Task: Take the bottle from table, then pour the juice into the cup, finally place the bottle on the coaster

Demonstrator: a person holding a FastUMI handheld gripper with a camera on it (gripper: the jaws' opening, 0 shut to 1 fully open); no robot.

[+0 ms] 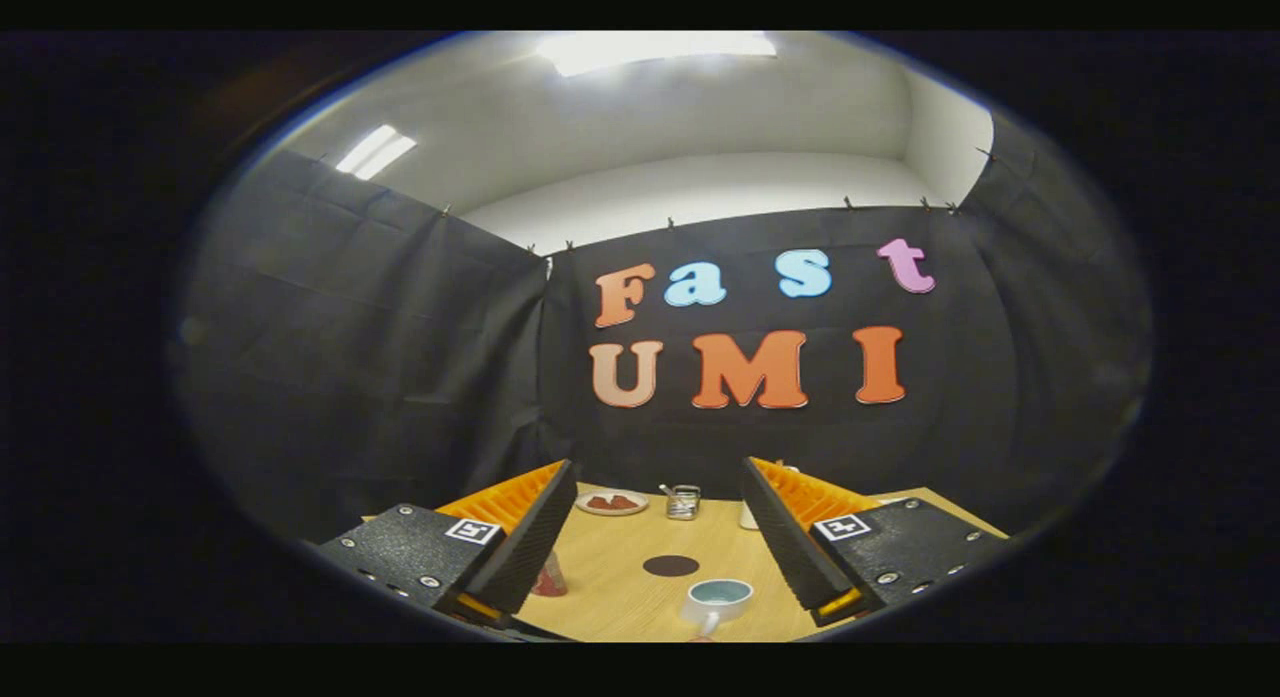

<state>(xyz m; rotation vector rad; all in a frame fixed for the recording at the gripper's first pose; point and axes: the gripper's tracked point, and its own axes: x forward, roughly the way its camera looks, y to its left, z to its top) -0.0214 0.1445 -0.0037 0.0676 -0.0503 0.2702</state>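
My gripper (657,474) is open, held above the near end of a wooden table (610,567), with nothing between its fingers. Between the fingers, on the table, lies a dark round coaster (670,565). Just nearer than it stands a white cup (718,599) with a pale blue inside and its handle toward me. A reddish, see-through object (549,578), possibly the bottle, stands by the left finger (530,537), which hides most of it.
At the table's far edge are a small plate (612,502) with red pieces and a small jar (683,501) with a spoon in it. A white object (748,517) peeks out beside the right finger. Black cloth walls close in behind.
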